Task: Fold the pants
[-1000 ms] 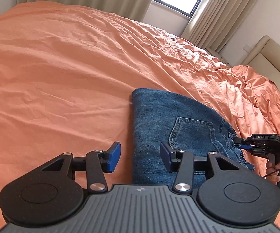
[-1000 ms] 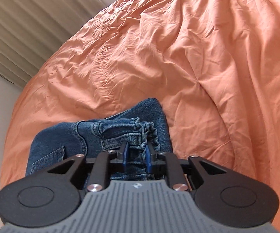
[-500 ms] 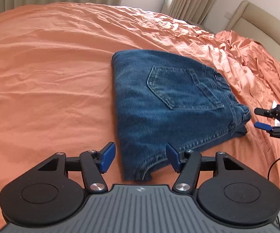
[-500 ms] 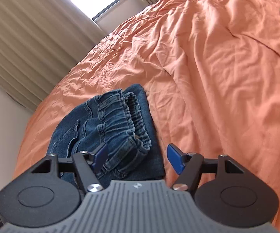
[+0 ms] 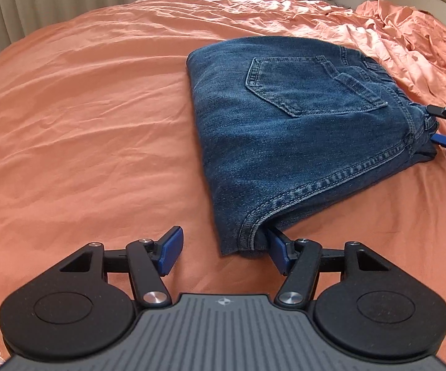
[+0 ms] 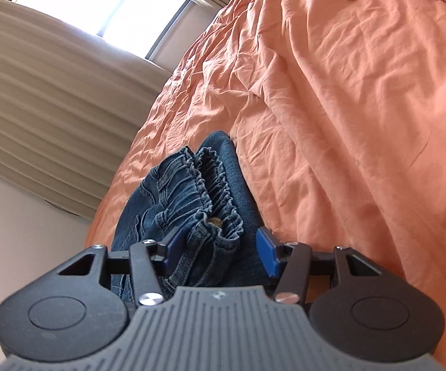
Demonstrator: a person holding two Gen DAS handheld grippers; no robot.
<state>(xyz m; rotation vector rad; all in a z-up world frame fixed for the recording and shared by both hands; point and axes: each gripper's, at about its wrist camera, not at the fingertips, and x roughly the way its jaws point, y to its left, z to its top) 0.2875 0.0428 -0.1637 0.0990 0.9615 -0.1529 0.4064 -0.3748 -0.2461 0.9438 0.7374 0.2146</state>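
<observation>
Folded into a compact denim block, pants (image 5: 291, 142) lying right of centre in the left wrist view, on the orange bed sheet (image 5: 83, 123), back pocket (image 5: 309, 86) uppermost. Fold edge turned toward the upper left of the frame, elastic waistband (image 6: 210, 191) stacked at the far right end; probably laid this way so the bulky waistband stays at one end and the smooth folded side faces out.

Left gripper (image 5: 223, 250) low at the bottom of the frame, jaws well apart, having just been opening. Nearest hem corner of the pants between them: the right-hand blue pad (image 5: 277, 253) tucked just under or against the hem, the left-hand pad over bare sheet. No squeeze on the cloth visible, so nothing held; whether the right pad truly touches the denim cannot be told.

Right gripper (image 6: 219, 252) in its own view set at the waistband end, jaws apart after opening wide and then partly closing. Bunched waistband between the pads, close to the left pad, clear of the right one; not clamped as far as can be seen. Same gripper visible at the right edge of the left wrist view, jaws apart beside the waistband.

Judged from the layout: folding essentially complete, both grippers letting go or tidying corners.
</observation>
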